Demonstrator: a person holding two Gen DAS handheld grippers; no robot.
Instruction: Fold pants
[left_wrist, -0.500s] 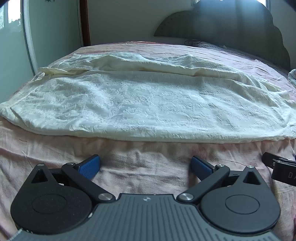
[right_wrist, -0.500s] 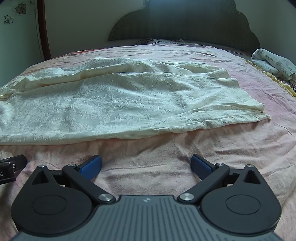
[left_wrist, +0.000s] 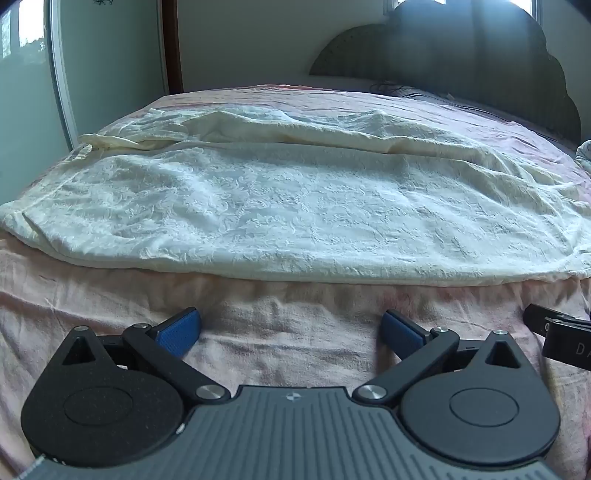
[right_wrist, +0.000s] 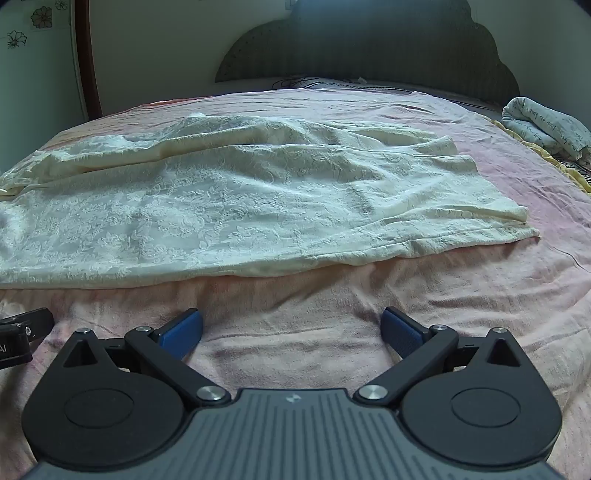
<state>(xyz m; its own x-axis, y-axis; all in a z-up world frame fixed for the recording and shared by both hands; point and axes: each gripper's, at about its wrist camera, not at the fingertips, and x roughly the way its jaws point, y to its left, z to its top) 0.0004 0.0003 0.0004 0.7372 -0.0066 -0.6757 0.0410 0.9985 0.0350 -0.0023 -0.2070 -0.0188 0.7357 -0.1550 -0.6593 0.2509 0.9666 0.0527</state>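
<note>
Cream, lace-patterned pants (left_wrist: 288, 206) lie spread sideways across the pink bed sheet (left_wrist: 280, 325), one leg laid over the other; they also show in the right wrist view (right_wrist: 236, 206). Their near edge runs across both views just beyond the fingers. My left gripper (left_wrist: 290, 330) is open and empty, over bare sheet just short of that edge. My right gripper (right_wrist: 291, 330) is open and empty, likewise short of the edge. The leg hems end at the right in the right wrist view. The waist end lies at the left in the left wrist view.
A dark scalloped headboard (right_wrist: 369, 48) stands at the far end of the bed. A folded blanket (right_wrist: 546, 125) lies at the far right. A wall and door frame (left_wrist: 170, 44) run along the left side. Part of the other gripper (left_wrist: 561, 336) shows at the right edge.
Both grippers have shifted very slightly; the pants lie as before and both jaws stay open.
</note>
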